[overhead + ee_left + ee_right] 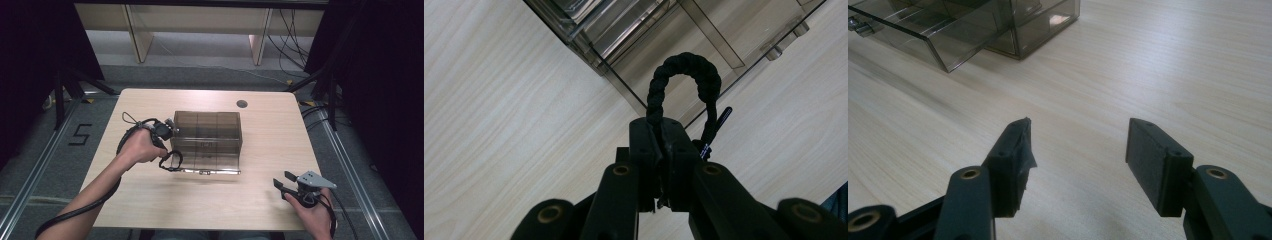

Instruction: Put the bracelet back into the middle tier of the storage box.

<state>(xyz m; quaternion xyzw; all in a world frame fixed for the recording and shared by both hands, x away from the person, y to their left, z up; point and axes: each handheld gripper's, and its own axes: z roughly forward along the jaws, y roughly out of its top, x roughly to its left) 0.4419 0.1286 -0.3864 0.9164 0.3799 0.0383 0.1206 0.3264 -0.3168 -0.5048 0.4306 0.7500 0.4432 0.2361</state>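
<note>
Two hand-held grippers [292, 182] [659, 137], one braided loop [684, 80], one box [207, 132].

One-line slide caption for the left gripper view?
Left tool shut on a black braided bracelet above the smoky clear drawer box.

— What carries everything here?

— A light wooden desk [210, 200] with rounded corners and a round dark hole [242, 104] near its far edge.

— And on it?

— A smoky transparent drawer box [207, 132] at the middle, one drawer [205, 162] pulled out toward the near edge.
</note>
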